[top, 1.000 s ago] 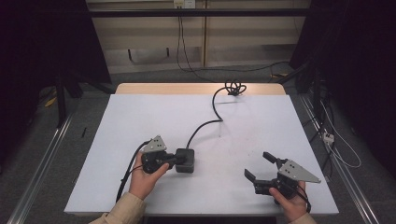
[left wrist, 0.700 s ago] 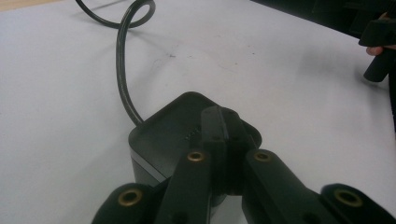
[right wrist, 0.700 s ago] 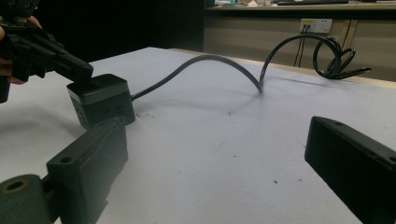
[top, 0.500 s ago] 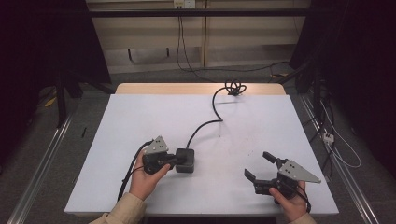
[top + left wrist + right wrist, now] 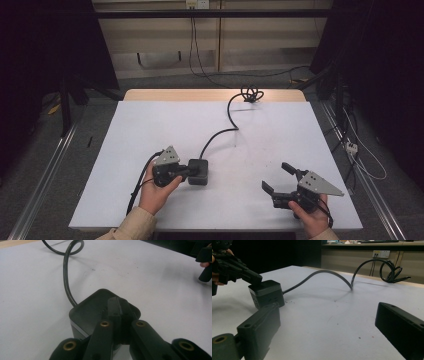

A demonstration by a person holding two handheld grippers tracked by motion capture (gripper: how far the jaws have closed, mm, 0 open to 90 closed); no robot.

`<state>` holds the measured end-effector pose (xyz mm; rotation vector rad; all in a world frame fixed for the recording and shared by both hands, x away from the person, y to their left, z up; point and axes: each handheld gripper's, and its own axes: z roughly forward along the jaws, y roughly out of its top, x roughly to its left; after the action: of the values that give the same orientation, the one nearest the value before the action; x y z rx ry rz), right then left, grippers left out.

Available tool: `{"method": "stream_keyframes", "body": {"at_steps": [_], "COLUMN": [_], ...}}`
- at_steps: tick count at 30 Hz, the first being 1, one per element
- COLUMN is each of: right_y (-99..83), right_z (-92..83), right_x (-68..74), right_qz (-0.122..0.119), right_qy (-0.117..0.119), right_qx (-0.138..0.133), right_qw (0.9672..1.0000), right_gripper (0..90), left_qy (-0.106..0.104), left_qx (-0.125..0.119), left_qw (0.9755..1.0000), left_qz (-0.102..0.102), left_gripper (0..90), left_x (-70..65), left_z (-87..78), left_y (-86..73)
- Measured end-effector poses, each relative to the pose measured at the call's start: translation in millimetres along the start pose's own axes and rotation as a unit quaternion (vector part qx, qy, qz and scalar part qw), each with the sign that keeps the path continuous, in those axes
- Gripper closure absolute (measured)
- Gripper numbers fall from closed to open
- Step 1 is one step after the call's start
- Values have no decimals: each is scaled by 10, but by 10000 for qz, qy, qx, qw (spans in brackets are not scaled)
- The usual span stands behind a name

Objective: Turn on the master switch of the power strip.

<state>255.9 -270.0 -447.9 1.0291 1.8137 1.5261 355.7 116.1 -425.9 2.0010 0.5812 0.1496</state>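
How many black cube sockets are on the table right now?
1: the black cube socket sits near the table's front left, under the shut left gripper, whose tips rest on its top. Nothing could hide another.

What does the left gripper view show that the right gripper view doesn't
The left gripper view shows the left gripper from behind, jaws shut together, tips resting on the top of the black box. The right gripper view shows the right gripper with jaws wide open and nothing between them, plus the cable's coiled far end and a wall socket. Both show the box, its cable and the white table.
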Motion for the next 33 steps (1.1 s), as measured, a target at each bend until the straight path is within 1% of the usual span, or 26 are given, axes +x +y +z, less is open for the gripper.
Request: {"method": "stream_keyframes", "body": {"at_steps": [5,8,9,13,15,16,17,18,21,22,23,24,25,27,28,29,30,31,33], "right_y": [-3,-1,0,0,0,-1,-1,0,0,0,-1,-1,-1,-1,-2,-2,-1,0,0], "right_z": [4,3,2,3,3,3,2,1,2,3,3,4,4,4,3,3,1,-2,-4], "right_x": [1,0,-1,-3,-1,-1,-1,-1,-3,-3,-3,-1,0,0,-1,-1,-1,-1,-1], "right_qz": [-6,-3,1,10,0,3,4,3,8,10,7,6,2,2,1,6,8,5,8], "right_qy": [7,12,9,20,20,25,21,19,25,26,28,29,31,35,33,30,29,28,27], "right_qx": [10,-3,-1,-8,-9,-11,-12,-8,-12,-6,-7,-11,-10,-6,-3,-7,-6,-2,-8], "right_qw": [10000,10000,10000,10000,10000,10000,10000,10000,10000,10000,10000,10000,10000,10000,10000,10000,10000,10000,10000], "right_gripper": [54,54,53,53,53,53,53,54,54,54,54,54,54,54,54,54,54,54,54], "left_qy": [0,-27,-19,19,-18,29,29,-12,-3,40,18,-10,32,-34,-10,-32,-74,-49,-70], "left_qx": [-11,-48,-32,-71,-78,-84,-132,-178,-214,-215,-239,-236,-257,-289,-277,-258,-249,-218,-231], "left_qw": [10000,9999,10000,9999,9999,9999,9999,9998,9997,9997,9996,9996,9995,9994,9995,9995,9994,9995,9995], "left_qz": [-16,-103,-73,-84,-91,-71,-96,-124,-112,-112,-134,-132,-152,-166,-142,-160,-224,-200,-214], "left_gripper": [900,900,900,900,900,900,890,873,813,775,730,711,687,633,601,560,516,502,479], "left_x": [0,7,5,0,-4,-5,-9,-9,-24,-25,-22,-16,-18,-7,-7,-2,0,4,7], "left_z": [1,3,1,-5,-2,-5,-8,-19,-31,-41,-48,-56,-64,-76,-81,-82,-80,-84,-87], "left_y": [2,-3,0,2,2,4,7,14,28,32,36,42,45,46,48,48,44,42,42]}}
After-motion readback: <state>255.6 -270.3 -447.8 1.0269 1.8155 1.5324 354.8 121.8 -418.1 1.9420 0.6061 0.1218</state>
